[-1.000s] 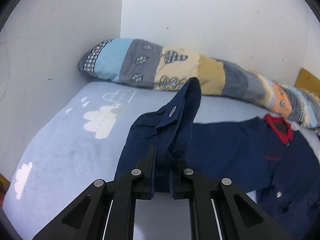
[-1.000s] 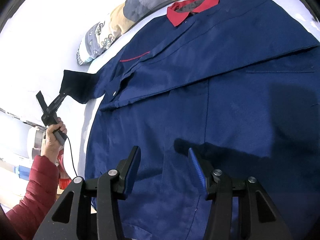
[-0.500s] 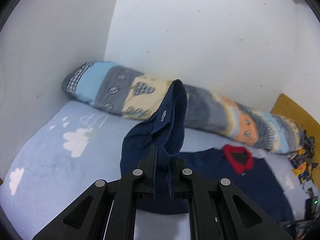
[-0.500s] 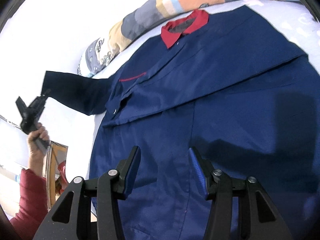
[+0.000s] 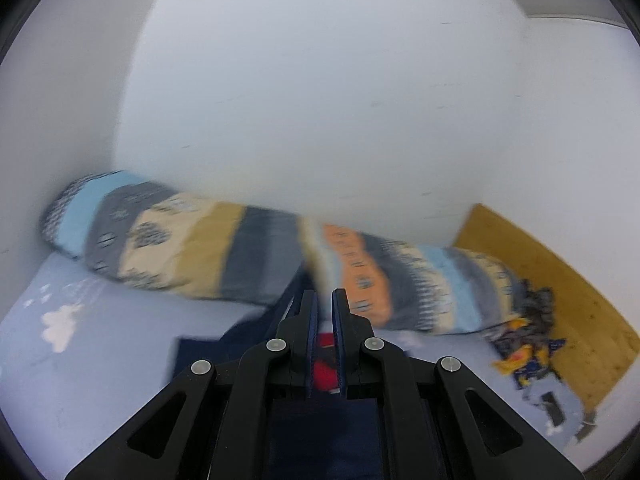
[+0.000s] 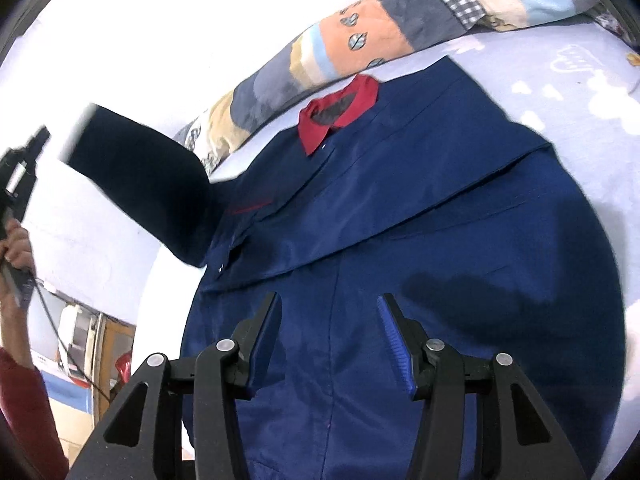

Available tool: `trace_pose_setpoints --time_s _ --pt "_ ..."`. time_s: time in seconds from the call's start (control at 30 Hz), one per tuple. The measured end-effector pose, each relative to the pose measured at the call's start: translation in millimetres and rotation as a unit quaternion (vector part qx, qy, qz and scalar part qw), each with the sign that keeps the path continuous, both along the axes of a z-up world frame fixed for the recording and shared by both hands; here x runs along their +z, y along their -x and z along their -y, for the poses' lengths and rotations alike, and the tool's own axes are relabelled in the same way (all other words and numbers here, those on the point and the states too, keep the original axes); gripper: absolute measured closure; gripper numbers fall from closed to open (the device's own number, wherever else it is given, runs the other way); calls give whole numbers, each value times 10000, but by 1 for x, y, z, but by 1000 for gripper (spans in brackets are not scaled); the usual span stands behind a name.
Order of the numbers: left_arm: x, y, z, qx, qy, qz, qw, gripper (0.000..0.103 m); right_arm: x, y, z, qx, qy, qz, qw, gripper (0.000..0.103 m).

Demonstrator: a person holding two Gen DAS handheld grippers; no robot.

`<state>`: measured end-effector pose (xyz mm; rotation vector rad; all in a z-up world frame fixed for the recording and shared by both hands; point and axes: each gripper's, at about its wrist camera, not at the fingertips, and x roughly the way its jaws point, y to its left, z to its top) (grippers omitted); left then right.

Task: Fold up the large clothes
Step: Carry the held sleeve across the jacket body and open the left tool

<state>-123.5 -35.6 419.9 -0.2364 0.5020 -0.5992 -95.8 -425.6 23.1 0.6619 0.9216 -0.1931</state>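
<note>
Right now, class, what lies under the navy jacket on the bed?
Under the navy jacket lies the pale blue cloud-print sheet, showing around its edges. Whatever sits directly beneath the jacket's body is covered and cannot be seen.

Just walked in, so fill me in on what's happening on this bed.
A person is folding a navy jacket with a red collar, spread flat on a light blue bed sheet beside a patchwork bolster. The left gripper, nearly shut, carries one sleeve up off the bed, apparently to fold it over the jacket's body. The right gripper hovers open above the lower front of the jacket, holding nothing.
</note>
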Motion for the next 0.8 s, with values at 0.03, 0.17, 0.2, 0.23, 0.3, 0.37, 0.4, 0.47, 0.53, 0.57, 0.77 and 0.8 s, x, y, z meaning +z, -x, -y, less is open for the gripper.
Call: trace_pose_setpoints --time_s 0.03,0.17,0.2,0.23,0.3,0.37,0.4,0.47,0.53,0.57,0.77,0.8 --pt "8 6 10 -107 28 15 9999 96 3 4 5 -48 -34 57 10000 50" --pt "27 31 61 -600 -431 141 9972 96 6 15 17 -211 -139 122 9996 50" --pt "27 37 75 -674 -798 228 9943 94 7 18 20 -231 -215 132 9994 50" --pt "22 43 88 -842 -1107 232 9900 84 7 20 22 -231 -252 140 9993 50" --pt "5 49 106 -1117 -1676 164 9794 52 9 23 25 -232 -272 158 9992 50" --pt "-26 60 116 -1168 -2426 329 9625 28 12 25 28 -232 -253 194 9992 50" --pt "-42 63 119 -1265 -2714 327 9536 25 12 25 28 -247 -258 204 9992 50" --pt "-91 65 120 -1418 -3379 178 9303 25 12 25 29 -252 -337 223 9989 50" --pt "-131 69 118 -1499 -3788 66 9132 26 11 25 28 -222 -398 219 9987 50" --pt "-155 71 115 -1565 -3997 14 9032 27 10 25 27 -194 -402 204 9988 50" --pt "-251 73 95 -1706 -4821 -51 8593 43 5 18 24 -147 -374 119 9991 50" --pt "-257 74 98 -1732 -4881 -54 8554 43 4 18 24 -149 -381 106 9991 50"
